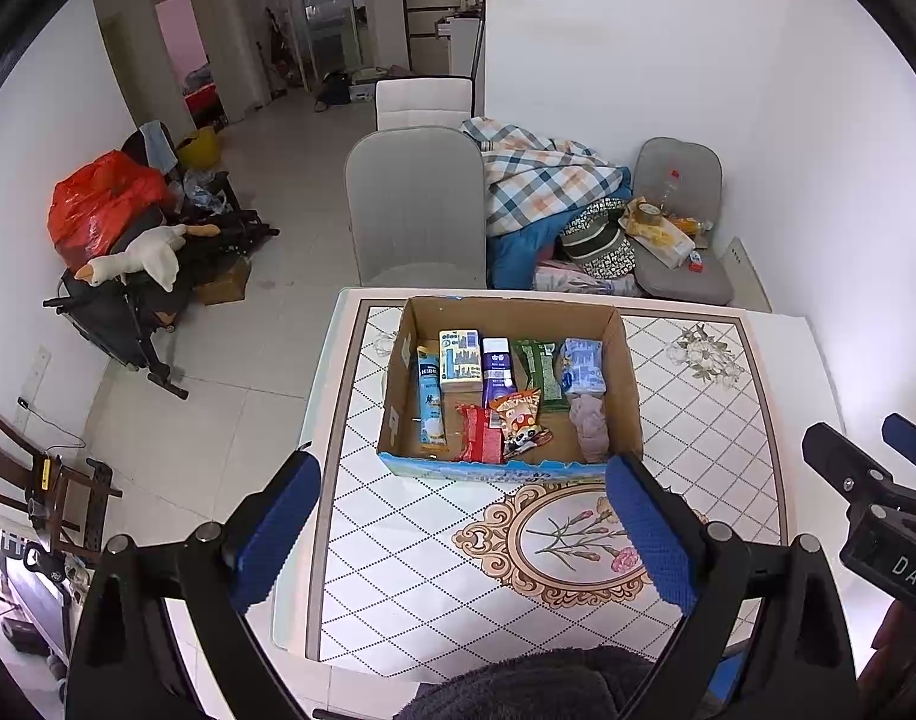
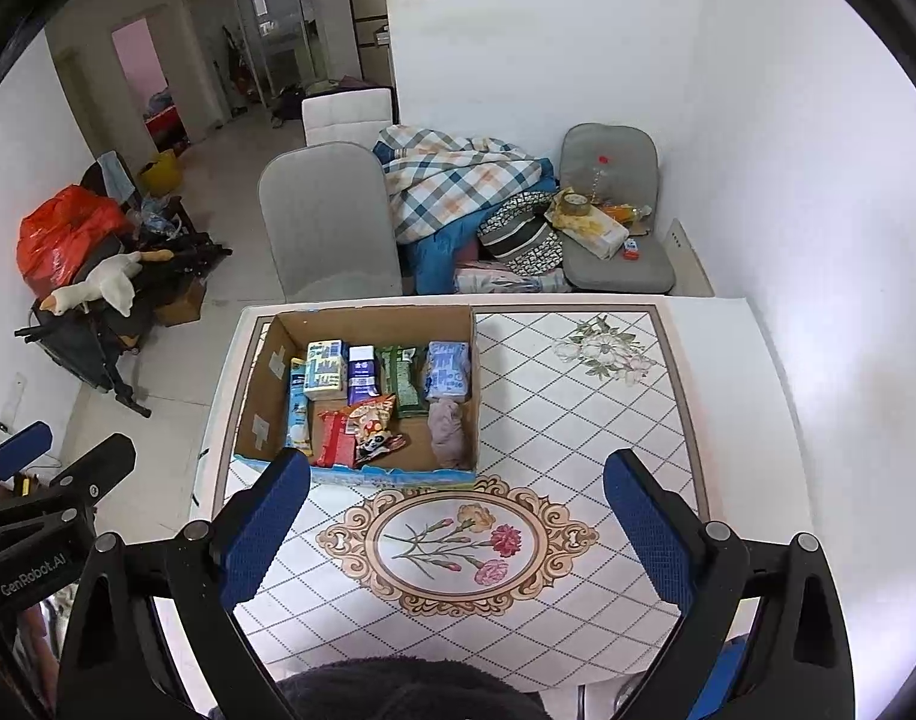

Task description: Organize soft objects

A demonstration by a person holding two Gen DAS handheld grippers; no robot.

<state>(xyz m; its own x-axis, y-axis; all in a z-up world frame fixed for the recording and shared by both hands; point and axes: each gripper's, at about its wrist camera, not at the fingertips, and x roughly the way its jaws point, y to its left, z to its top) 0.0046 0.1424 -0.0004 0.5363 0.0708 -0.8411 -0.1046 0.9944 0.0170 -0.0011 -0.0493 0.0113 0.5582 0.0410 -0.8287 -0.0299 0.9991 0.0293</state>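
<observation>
An open cardboard box (image 1: pixel 629 384) (image 2: pixel 257 396) stands on the far part of the patterned table (image 1: pixel 434 588) (image 2: pixel 578 420). In it lie soft packs: a blue tissue pack (image 1: pixel 584 365) (image 2: pixel 448 371), a green pack (image 1: pixel 539 363), a white-blue pack (image 1: pixel 459 360) (image 2: pixel 325 366), a red snack bag (image 1: pixel 481 435) (image 2: pixel 335 439), a panda snack bag (image 1: pixel 523 420) (image 2: pixel 377 429) and a grey-pink cloth (image 1: pixel 589 426) (image 2: pixel 449 432). My left gripper (image 1: pixel 464 531) is open and empty, above the table before the box. My right gripper (image 2: pixel 458 531) is open and empty, to the right of it.
A grey chair (image 1: pixel 419 204) (image 2: pixel 332 216) stands behind the table. A plaid quilt (image 1: pixel 536 180) and a second cluttered chair (image 1: pixel 680 228) are at the back right. A stroller with a toy goose (image 1: pixel 137 258) stands on the floor at the left. A dark fuzzy thing (image 1: pixel 518 690) fills the near edge.
</observation>
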